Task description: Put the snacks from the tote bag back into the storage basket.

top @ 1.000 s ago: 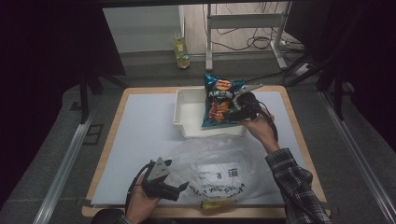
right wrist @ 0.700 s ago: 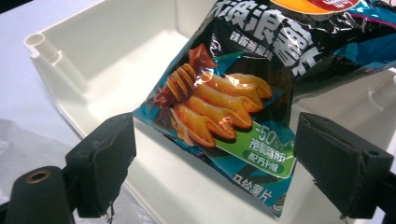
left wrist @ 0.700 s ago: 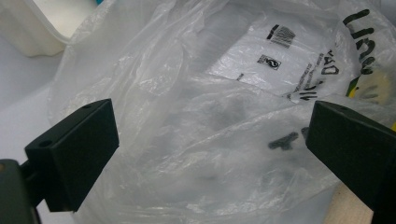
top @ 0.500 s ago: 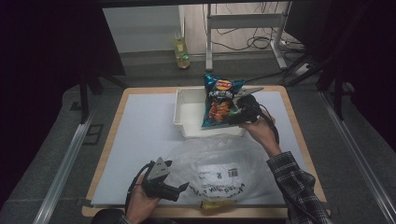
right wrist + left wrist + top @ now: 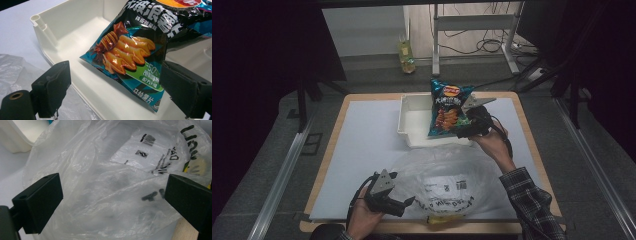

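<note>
Right now my right gripper point(image 5: 462, 131) sits at the near right corner of the tray point(image 5: 412, 125), my forearm reaching forward from a plaid sleeve point(image 5: 532, 205) with the wrist bent toward the tray. Its jaws are spread wide; in the right gripper view the chip bag point(image 5: 135, 55) stands between them, its lower edge inside the tray, one corner close to the right jaw, though I cannot tell if that jaw touches it. The bag is glossy crinkled foil, teal and black, printed with ridged chips. In the high view it stands nearly upright at the tray's right end. The tray is white moulded plastic, rectangular, with smooth walls and rounded corners. My left gripper point(image 5: 404, 205) lies low at the table's near edge, hand cupped under it, pointing right, jaws wide apart at the rim of the plastic bag point(image 5: 447, 175). That bag is thin, translucent, wrinkled film with black print, slumped just in front of the tray on the pale mat point(image 5: 362, 145).
</note>
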Motion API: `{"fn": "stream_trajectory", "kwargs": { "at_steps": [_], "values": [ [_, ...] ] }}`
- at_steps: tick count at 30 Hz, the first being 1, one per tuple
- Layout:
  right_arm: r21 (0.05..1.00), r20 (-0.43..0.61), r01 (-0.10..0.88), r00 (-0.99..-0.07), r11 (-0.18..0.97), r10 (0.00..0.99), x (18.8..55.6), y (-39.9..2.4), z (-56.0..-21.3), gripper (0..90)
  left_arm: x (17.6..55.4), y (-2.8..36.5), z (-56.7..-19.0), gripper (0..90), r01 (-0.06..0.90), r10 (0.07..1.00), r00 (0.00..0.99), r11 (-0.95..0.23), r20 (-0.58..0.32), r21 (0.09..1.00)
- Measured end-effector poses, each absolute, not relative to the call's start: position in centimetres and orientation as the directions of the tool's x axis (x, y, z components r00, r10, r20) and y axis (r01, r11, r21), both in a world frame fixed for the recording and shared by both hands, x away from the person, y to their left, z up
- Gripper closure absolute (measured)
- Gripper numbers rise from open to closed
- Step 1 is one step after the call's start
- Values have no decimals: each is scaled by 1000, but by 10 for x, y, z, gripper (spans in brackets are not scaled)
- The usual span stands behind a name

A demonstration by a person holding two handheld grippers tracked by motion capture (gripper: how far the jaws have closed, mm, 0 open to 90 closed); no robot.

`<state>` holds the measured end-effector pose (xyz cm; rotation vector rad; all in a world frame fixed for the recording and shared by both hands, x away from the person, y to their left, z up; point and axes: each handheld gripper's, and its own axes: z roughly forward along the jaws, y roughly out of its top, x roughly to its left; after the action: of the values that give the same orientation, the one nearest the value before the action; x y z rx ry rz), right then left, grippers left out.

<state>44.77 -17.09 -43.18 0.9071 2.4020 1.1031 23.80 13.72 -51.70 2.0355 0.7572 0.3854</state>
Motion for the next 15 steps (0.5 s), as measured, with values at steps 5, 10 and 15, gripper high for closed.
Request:
{"fn": "stream_trajectory", "kwargs": {
  "at_steps": [5,10,15],
  "values": [
    [771,-47,399,-742,496,668,443,-173,-433,100,238,137,-517,16,357,644,765,-413,-9,838],
    [774,-41,401,-741,490,670,439,-178,-435,96,238,137,-517,17,355,644,765,-415,-5,838],
    [778,-44,393,-744,490,666,435,-182,-436,90,238,136,-518,17,356,646,763,-413,-6,838]
  ]
}}
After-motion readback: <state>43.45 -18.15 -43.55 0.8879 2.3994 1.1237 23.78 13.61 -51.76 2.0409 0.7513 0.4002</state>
